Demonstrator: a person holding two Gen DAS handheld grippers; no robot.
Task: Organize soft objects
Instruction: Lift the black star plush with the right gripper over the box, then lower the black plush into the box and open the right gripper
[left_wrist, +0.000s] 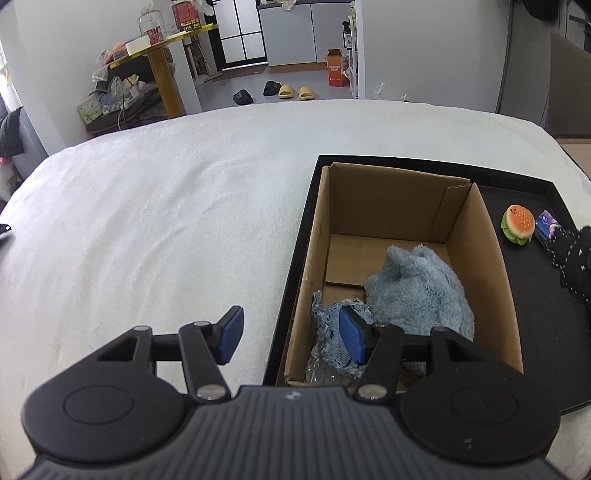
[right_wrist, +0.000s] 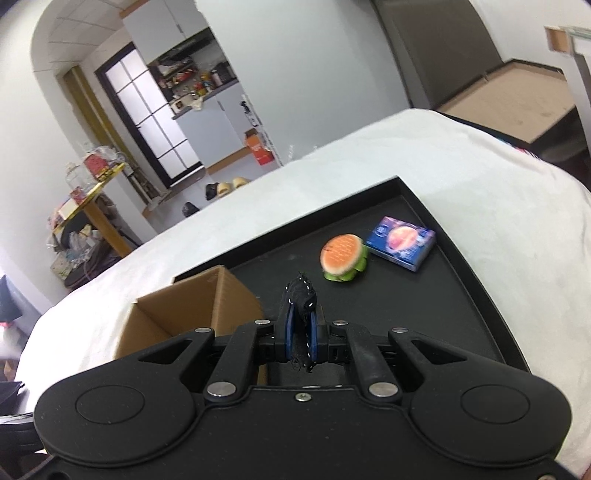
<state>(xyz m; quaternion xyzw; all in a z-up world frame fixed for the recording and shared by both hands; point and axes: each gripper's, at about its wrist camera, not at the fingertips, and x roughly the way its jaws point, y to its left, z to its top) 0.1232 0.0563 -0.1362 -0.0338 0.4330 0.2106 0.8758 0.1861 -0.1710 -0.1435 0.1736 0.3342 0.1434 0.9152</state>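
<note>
Your right gripper (right_wrist: 300, 332) pinches the black dotted cloth (right_wrist: 301, 295) at lower centre, so carry it left over the cardboard box (left_wrist: 399, 236) and let go, while your left gripper (left_wrist: 291, 334) hangs spread above the box's near wall.

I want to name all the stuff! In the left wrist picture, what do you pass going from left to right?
White cloth-covered table → brown cardboard box → fluffy light-blue towel → squishy orange-and-green burger toy → small blue tissue packet.
</note>
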